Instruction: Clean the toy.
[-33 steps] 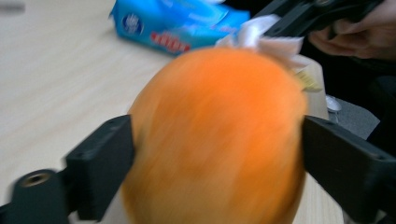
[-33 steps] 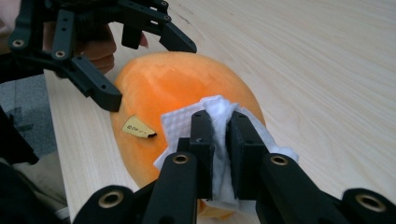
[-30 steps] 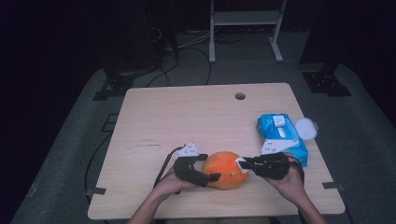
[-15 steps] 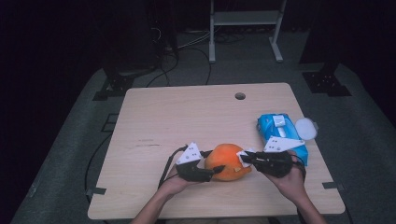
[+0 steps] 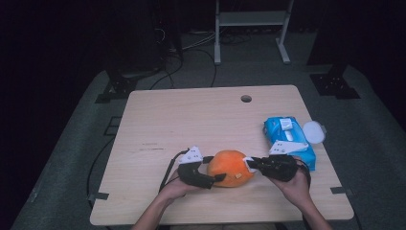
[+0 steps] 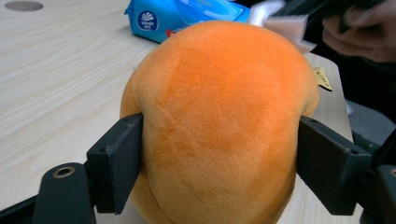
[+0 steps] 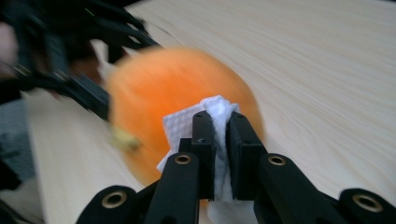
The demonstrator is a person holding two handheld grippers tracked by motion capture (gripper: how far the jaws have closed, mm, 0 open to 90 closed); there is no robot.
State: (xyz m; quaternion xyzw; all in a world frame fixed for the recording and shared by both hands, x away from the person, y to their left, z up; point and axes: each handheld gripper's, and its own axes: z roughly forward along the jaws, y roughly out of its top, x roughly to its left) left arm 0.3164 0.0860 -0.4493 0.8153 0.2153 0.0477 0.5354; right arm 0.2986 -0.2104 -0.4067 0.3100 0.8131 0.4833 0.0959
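The high view is dim and a little soft — light falls from above onto the pale table (image 5: 191,124), while the floor and the room behind sink into near black, and only faint shadows lie under the hands. In the left gripper view the light is bright and even, the orange plush (image 6: 219,126) sharp enough to show its nap, with the blue wipes pack (image 6: 182,16) behind slightly out of focus. The right gripper view is bright too, but the plush and the far gripper are smeared by blur — its own jaws and the white wipe (image 7: 219,121) between them stay crisp.
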